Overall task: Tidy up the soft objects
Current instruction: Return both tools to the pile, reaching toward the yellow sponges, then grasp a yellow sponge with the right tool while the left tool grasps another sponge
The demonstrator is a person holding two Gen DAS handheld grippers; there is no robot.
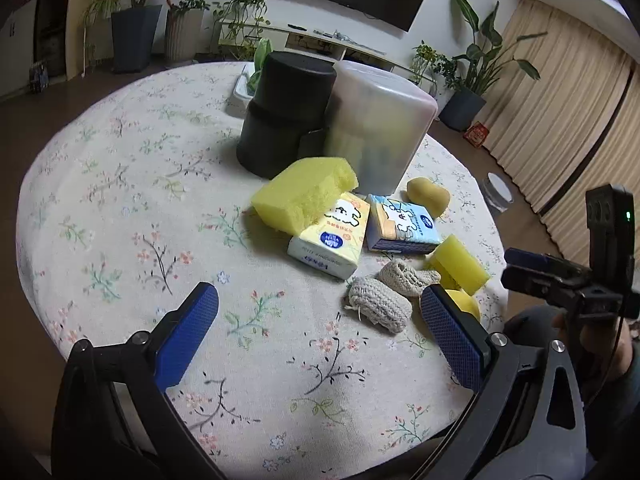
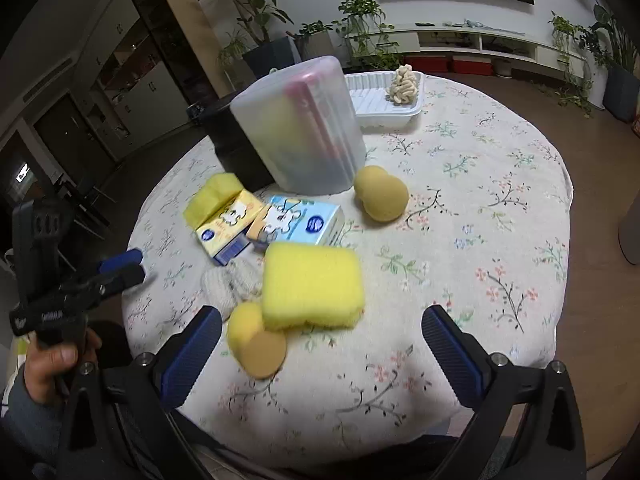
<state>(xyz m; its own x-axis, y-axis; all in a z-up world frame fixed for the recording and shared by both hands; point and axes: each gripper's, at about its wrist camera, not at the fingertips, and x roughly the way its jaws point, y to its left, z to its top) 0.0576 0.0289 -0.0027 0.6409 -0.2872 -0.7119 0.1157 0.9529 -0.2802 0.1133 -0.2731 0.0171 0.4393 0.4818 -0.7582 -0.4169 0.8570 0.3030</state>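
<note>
1. The soft things are gathered on the flowered tablecloth [image 2: 480, 208] near its middle: a large yellow sponge [image 2: 312, 286] lies nearest, with a round yellow puff [image 2: 256, 340] touching its left corner, knitted pieces [image 1: 380, 300] beside it, and two tissue packs [image 1: 332, 236] just behind.
2. The sponge is judged light, springy and easily squashed; it would best be taken across its short sides, with little squeeze.
3. The tissue packs are judged soft but slippery in their wrappers, so the flat faces would be pinched.
4. A frosted plastic container [image 2: 300, 128] and a white tray [image 2: 384, 108] stand at the far side.
5. The right gripper [image 2: 320, 344] is angled down just short of the sponge, fingers spread wide, nothing between them.
6. The left gripper [image 1: 320, 320] is likewise tilted down over bare cloth, spread wide and empty.
</note>
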